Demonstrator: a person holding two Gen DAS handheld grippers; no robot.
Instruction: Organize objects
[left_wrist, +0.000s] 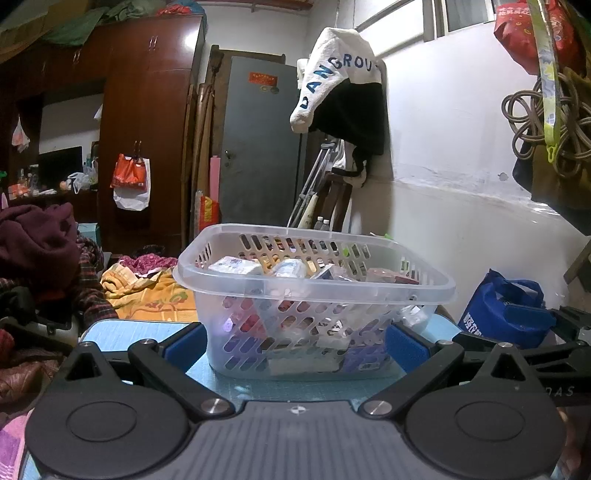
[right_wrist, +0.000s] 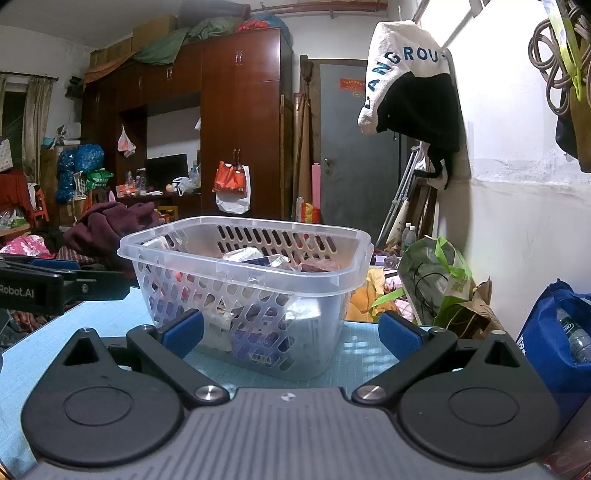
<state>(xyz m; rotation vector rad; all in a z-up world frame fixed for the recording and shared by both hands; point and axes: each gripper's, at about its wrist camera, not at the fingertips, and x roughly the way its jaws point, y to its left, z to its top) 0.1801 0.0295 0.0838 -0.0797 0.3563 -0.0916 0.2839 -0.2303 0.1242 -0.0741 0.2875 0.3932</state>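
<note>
Item: clear perforated basket (left_wrist: 314, 284) on light-blue mat (left_wrist: 110, 334), upright, filled w/ small packets, boxes; contents not legible.
L gripper (left_wrist: 295, 341): jaws spread wide, holding nothing; basket directly ahead, its base betw. the blue pads (left_wrist: 404, 347), contact unclear.
R gripper (right_wrist: 291, 334): jaws spread wide, holding nothing; basket (right_wrist: 243, 254) ahead, slightly left of centre, near corner betw. pads.
Bkgd: blue bag (left_wrist: 506, 310) right of mat.

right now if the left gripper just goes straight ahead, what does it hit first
Most likely the near perforated wall of the clear plastic basket full of packets, on the blue mat. The left gripper has its jaws open, flanking the basket's base; the remaining gap is hard to judge.
</note>
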